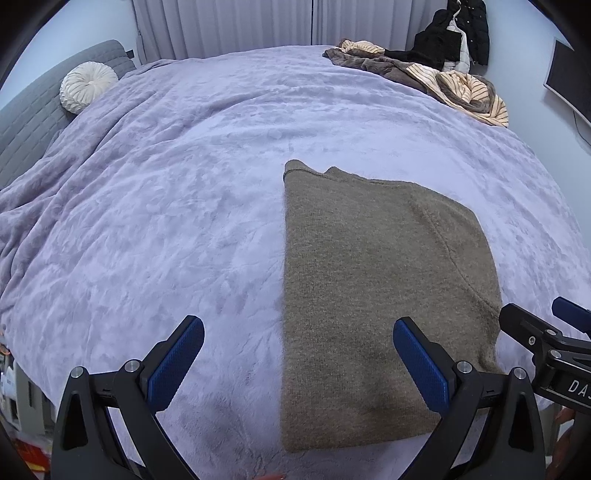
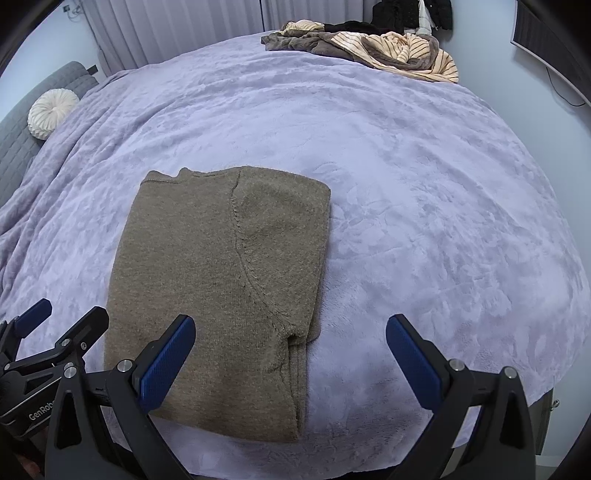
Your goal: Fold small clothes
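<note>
An olive-brown knit sweater (image 1: 373, 288) lies folded into a flat rectangle on the lilac plush blanket (image 1: 177, 206), near the bed's front edge. My left gripper (image 1: 297, 363) hovers open above the sweater's left edge, nothing between its blue pads. In the right wrist view the same sweater (image 2: 218, 295) sits left of centre, a sleeve seam curving down it. My right gripper (image 2: 290, 363) is open over the sweater's right near corner, holding nothing. Each gripper shows at the edge of the other's view: the right gripper (image 1: 543, 332) and the left gripper (image 2: 55, 325).
A heap of brown and striped cream clothes (image 1: 443, 77) lies at the bed's far right corner, with dark garments (image 1: 454, 33) hanging behind. A round white cushion (image 1: 86, 86) rests against the grey headboard (image 1: 29, 122) at left. A dark screen (image 1: 570, 81) hangs on the right wall.
</note>
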The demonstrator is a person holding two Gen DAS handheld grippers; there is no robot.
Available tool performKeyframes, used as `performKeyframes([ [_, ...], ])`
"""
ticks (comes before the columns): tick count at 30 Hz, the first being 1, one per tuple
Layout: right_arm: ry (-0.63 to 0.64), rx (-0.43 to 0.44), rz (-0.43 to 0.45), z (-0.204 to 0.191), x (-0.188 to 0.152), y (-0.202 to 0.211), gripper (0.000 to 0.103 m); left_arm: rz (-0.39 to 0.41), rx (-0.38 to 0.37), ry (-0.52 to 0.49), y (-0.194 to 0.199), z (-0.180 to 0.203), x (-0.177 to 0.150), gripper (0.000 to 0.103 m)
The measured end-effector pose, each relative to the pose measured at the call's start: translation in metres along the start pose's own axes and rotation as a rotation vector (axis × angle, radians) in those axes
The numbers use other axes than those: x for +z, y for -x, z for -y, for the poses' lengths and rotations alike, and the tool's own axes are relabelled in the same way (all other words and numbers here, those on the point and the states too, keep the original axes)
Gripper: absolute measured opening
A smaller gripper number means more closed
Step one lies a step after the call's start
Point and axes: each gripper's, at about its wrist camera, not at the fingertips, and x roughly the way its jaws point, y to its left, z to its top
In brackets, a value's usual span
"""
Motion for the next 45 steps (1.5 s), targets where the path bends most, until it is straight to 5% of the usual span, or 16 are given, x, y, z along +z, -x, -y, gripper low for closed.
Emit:
performKeyframes([
  [45, -0.002, 0.004, -0.006, -0.0046, -0.0011, -0.0009, 0.103, -0.010, 0.007, -0.006, 0.0000, 0.0030, -0.0029, 0.103],
])
